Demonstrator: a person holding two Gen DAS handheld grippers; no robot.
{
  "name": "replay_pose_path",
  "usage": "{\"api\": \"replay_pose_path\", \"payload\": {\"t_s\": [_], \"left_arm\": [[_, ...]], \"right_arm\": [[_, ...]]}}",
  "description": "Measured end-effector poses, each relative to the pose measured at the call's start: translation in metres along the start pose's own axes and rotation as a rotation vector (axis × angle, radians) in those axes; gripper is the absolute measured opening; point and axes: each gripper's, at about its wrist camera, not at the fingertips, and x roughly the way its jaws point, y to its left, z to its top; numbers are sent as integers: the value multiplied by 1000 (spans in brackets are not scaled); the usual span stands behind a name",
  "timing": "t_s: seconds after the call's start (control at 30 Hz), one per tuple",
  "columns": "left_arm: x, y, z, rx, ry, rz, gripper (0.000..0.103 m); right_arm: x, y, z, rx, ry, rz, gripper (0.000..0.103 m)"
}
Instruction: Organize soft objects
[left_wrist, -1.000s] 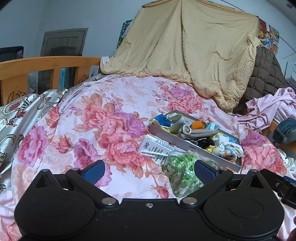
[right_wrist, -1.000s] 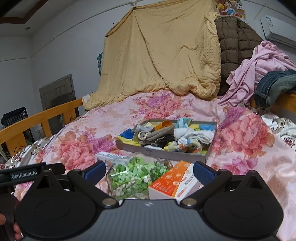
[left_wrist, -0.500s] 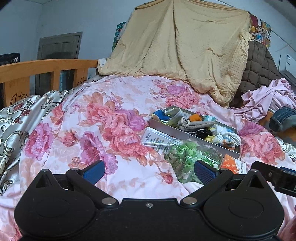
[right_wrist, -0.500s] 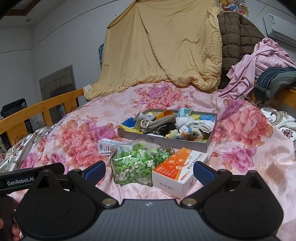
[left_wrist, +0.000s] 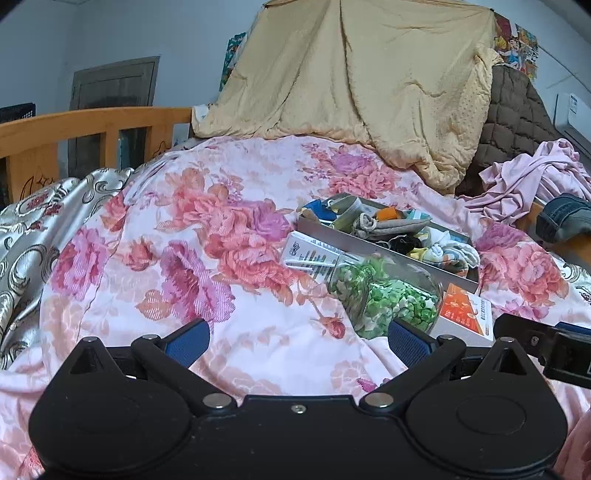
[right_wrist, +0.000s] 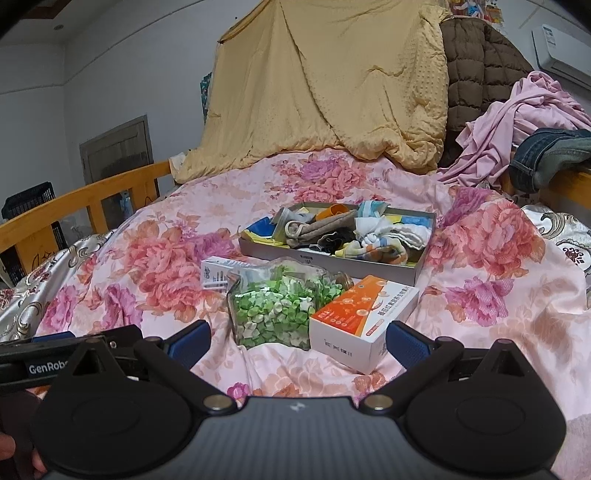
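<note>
Both grippers idle above the floral quilt (right_wrist: 155, 266): left gripper (left_wrist: 295, 341) spread wide, empty; right gripper (right_wrist: 297, 341) same, nothing between the pads. Socks (right_wrist: 373, 230) piled in a shallow grey box (right_wrist: 325, 257) mid-bed. Just in front of it: clear jar of green pieces (right_wrist: 275, 310) on its side, orange-white carton (right_wrist: 364, 319) touching it, small white carton (right_wrist: 218, 271) behind.

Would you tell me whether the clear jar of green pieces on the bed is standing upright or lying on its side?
Lying on its side: the jar rests lengthwise on the bedspread, its neck pointing toward the grey tray.
</note>
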Motion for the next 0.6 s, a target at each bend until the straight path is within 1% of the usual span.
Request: {"api": "replay_pose_path", "payload": {"t_s": [0.3,0.6], "left_arm": [[0,5,-1,-21,-9,22,102],[1,5,-2,-3,-20,40,102]], "right_arm": [[1,-1,-1,4,-2,-38,103],[6,-3,-3,8,17,-54,103]]}}
